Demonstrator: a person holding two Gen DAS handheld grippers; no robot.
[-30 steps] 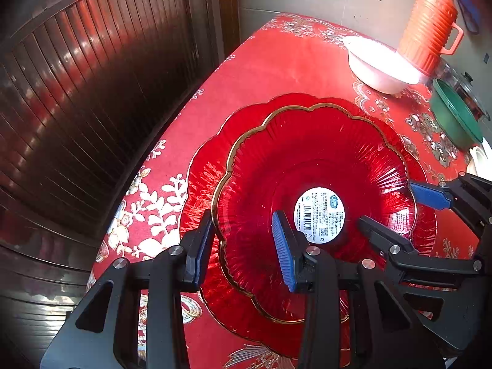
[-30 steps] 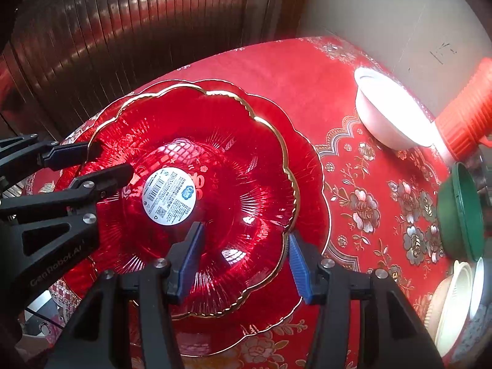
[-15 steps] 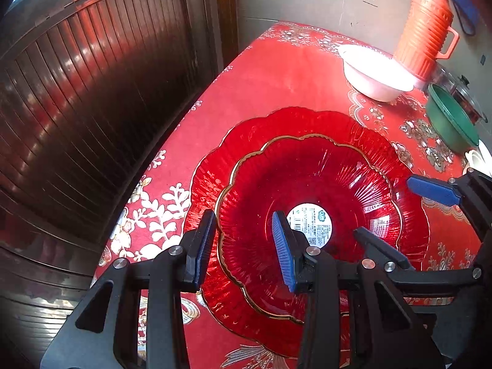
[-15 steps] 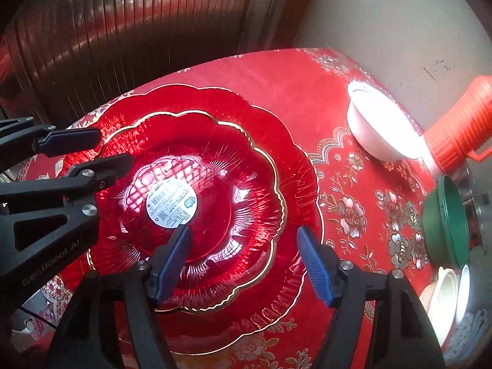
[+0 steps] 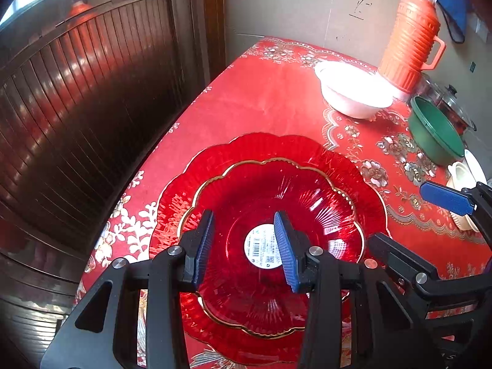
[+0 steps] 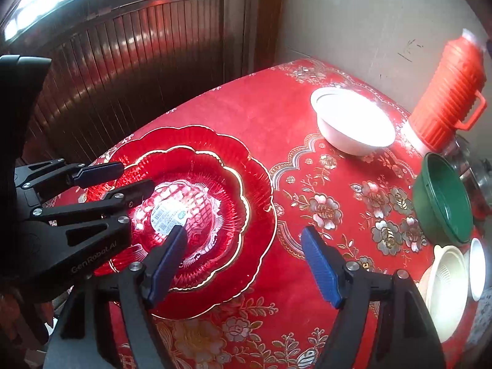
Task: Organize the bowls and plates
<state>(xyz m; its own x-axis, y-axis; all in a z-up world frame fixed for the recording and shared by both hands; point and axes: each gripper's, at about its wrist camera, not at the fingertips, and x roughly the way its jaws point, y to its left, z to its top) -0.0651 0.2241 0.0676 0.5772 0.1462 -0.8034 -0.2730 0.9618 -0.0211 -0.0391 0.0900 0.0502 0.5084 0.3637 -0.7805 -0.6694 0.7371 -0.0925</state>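
While both tools [image 5: 243, 246] [image 6: 243, 264] spread empty, red plates [image 6: 215, 184] stacked near table edge [image 5: 160, 144], bare cloth beyond.

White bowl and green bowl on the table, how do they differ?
The white bowl sits upright on the cloth with its opening up, while the green bowl is tipped on its side, opening facing the red plates. The white bowl stands beside the orange flask; the green bowl lies nearer the stacked pale dishes. Both look empty.
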